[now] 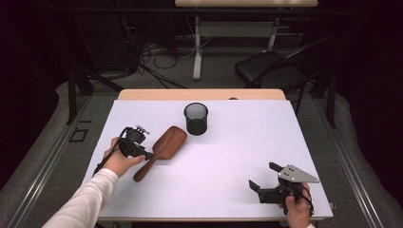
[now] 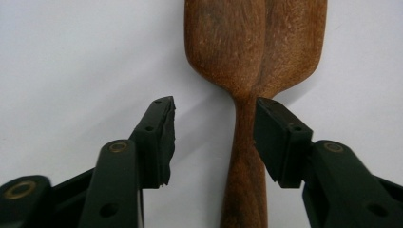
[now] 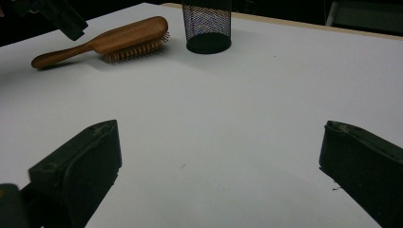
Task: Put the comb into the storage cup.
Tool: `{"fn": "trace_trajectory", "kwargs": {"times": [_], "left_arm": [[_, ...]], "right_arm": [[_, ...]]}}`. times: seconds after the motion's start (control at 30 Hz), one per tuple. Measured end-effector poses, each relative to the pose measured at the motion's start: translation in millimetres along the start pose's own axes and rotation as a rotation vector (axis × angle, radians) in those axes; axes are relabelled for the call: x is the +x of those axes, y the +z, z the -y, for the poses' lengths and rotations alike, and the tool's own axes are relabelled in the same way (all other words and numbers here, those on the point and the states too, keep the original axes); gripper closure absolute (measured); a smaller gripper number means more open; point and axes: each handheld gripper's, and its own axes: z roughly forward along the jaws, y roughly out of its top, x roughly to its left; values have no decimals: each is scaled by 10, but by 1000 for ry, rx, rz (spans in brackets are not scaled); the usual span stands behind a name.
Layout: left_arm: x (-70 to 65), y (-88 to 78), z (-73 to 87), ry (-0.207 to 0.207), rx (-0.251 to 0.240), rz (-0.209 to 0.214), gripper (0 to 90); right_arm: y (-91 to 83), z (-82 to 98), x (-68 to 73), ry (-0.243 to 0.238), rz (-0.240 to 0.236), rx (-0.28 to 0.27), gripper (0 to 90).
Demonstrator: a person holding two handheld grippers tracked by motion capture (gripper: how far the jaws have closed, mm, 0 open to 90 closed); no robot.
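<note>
Two grippers are at the table, one per hand. Left gripper [image 2: 214, 137]: jaws apart, straddling the neck of the hairbrush [image 1: 161, 151] where the handle meets the head. In the left gripper view the right pad sits against or just beside the handle's edge; the left pad stands clear, with bare table between it and the wood. No grip is judged to be made. Right gripper [image 3: 218, 166]: jaws wide apart, nothing between them, resting low near the table's [image 1: 237, 156] front right corner.

Brush position: lying on the white table at its left side, bristles down, wooden back up. Its long axis runs diagonally, handle end toward the person at lower left, head pointing up and right toward the mesh cup [image 1: 196, 118]. The head's far end lies near the cup but apart from it.

Governing relation: the left gripper looks along the brush's long axis, jaws crossing the handle, with the handle off-centre toward the right pad. The left hand [image 1: 119, 161] is right at the handle; the right hand [image 1: 297, 206] is well apart, across the table. Any move on the brush is judged to fall to the left gripper, which would do better centred on the handle before closing.

Markings: no brand, label or legible writing found on brush, cup, table or grippers.
</note>
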Motion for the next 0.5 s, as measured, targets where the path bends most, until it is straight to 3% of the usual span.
{"fn": "trace_trajectory", "kwargs": {"times": [0.27, 0.37, 0.5], "left_arm": [[-57, -2, -27, -13, 18, 27, 419], [-81, -6, -46, -28, 32, 61, 419], [-116, -14, -63, -24, 12, 66, 371]], "right_arm": [[0, 0, -2, 2, 3, -4, 0], [1, 1, -1, 0, 4, -5, 0], [-2, 0, -3, 2, 13, -8, 0]]}}
